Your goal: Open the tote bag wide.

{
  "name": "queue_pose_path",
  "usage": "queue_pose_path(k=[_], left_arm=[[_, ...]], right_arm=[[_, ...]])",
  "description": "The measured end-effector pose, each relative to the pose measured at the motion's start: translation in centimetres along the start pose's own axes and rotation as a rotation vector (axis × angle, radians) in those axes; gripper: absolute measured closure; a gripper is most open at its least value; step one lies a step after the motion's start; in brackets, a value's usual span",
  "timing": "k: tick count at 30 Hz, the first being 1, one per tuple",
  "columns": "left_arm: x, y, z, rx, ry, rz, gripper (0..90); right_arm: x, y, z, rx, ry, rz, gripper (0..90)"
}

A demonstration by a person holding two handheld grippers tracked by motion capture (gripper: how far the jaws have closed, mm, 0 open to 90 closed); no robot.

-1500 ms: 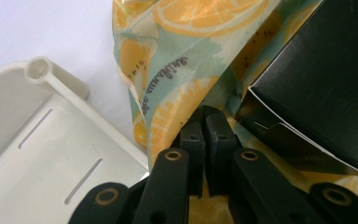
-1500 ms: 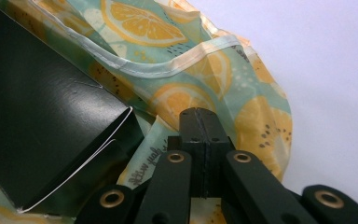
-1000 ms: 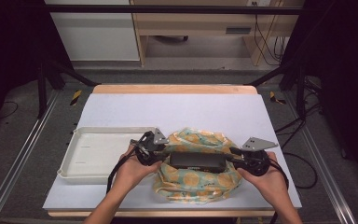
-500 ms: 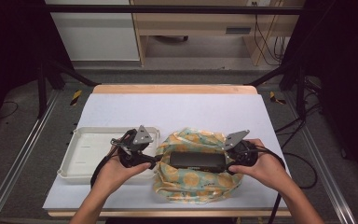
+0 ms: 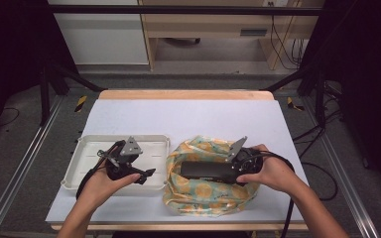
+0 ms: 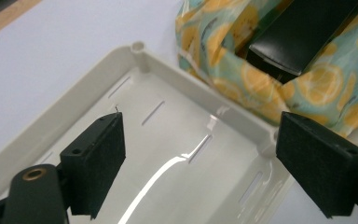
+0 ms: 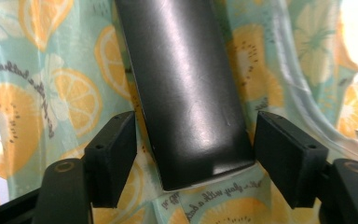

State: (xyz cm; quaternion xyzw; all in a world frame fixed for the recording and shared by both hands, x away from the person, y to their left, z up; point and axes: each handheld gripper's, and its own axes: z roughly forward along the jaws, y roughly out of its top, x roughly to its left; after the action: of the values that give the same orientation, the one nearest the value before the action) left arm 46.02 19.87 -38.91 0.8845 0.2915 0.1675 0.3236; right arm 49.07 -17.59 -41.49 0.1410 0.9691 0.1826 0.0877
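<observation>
A white plastic tray [image 5: 82, 163] sits at the near left of the desk [image 5: 188, 116], nothing lying in it. Just right of it, touching its right rim, lies a bag printed with orange slices [image 5: 206, 193], its mouth gaping upward. A long black box [image 5: 206, 170] lies lengthwise inside that opening, running left to right.

The right tongs [image 5: 234, 171] are at the box's right end; in the right gripper view the box's end [image 7: 186, 102] sits between the two spread jaws, with a gap on each side. The right hand [image 5: 270, 171] comes in from the near right, over the bag's right edge.

The left tongs [image 5: 146, 174] hover over the tray's right part, spread wide and empty, pointing right toward the bag. The left hand [image 5: 99, 181] holds them over the tray's near rim.
</observation>
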Motion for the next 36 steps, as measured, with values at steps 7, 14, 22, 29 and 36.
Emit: queue_pose_path(k=[7,14,22,29,36], left_arm=[[0.6,-0.9,-0.4,0.024,0.002,-0.002,15.6],[1.1,-1.4,-1.0,0.007,-0.005,-0.024,15.4],[1.4,-1.8,-1.5,0.0,-0.002,-0.033,15.4],[2.2,-2.4,-1.7,-0.001,0.006,-0.066,15.4],[2.4,-2.6,-1.6,0.005,0.007,-0.073,15.4]], right_arm=[[-0.6,0.4,0.9,0.034,0.036,-0.014,33.7],[-0.9,0.7,1.8,0.072,0.075,-0.047,34.6],[-1.0,0.6,2.1,0.097,0.084,-0.067,37.6],[-1.1,0.5,1.8,0.114,0.088,-0.077,42.4],[-1.0,0.5,1.6,0.103,0.087,-0.105,43.3]])
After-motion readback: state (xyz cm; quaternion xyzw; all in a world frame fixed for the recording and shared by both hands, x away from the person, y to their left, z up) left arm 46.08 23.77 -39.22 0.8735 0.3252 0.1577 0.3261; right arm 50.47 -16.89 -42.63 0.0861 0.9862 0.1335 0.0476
